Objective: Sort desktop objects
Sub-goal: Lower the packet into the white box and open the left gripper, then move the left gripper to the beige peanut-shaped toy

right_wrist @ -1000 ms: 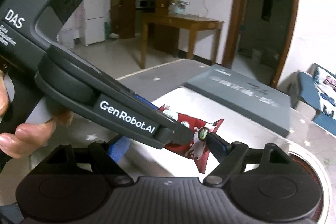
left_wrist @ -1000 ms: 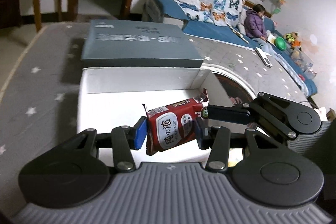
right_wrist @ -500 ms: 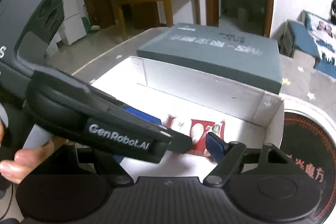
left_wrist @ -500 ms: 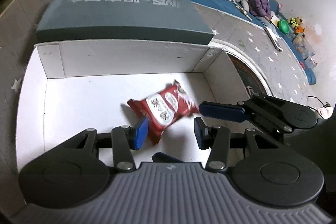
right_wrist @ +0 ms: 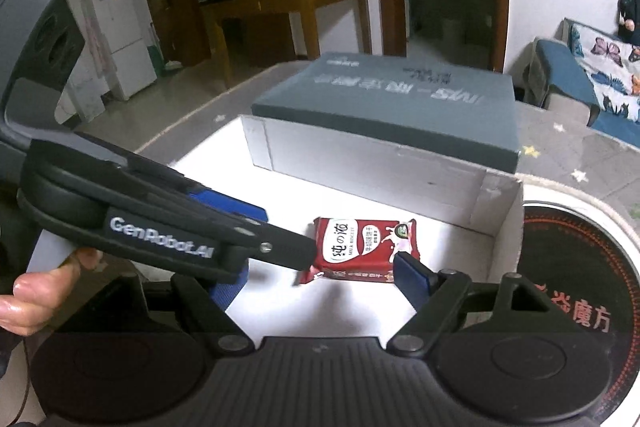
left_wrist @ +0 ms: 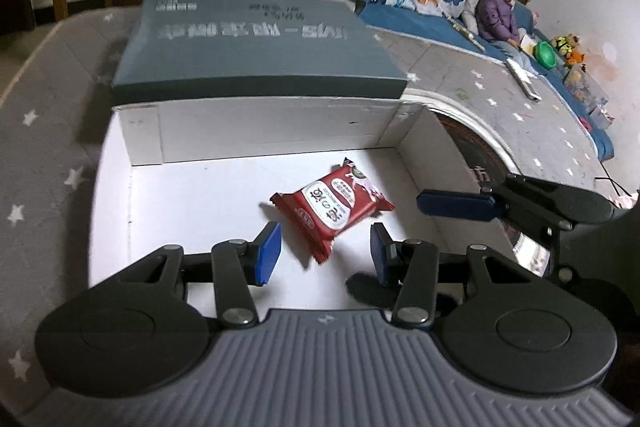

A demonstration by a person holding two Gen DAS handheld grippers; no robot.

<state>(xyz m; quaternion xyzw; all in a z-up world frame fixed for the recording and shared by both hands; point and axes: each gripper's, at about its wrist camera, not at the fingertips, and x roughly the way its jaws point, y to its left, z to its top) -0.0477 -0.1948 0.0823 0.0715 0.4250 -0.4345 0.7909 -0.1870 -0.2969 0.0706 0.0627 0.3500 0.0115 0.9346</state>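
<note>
A red biscuit packet (left_wrist: 332, 207) lies flat on the floor of the white open box (left_wrist: 256, 135). It also shows in the right wrist view (right_wrist: 362, 249). My left gripper (left_wrist: 324, 251) is open and empty, above the box just short of the packet. My right gripper (right_wrist: 320, 279) is open and empty too, over the box's near right side; its blue finger (left_wrist: 456, 205) shows to the right in the left wrist view. The left gripper's body (right_wrist: 160, 223) crosses the right wrist view and hides the right gripper's left finger.
The box's grey lid (left_wrist: 256, 47) lies against its far wall. The grey star-patterned table cover (left_wrist: 44, 131) surrounds the box. A round black-and-white mat (right_wrist: 572, 267) lies right of the box. A sofa with a seated person (left_wrist: 496, 11) stands beyond.
My left gripper opened and let go of the red packet, which dropped onto the box floor. Both grippers then drew back a little from it.
</note>
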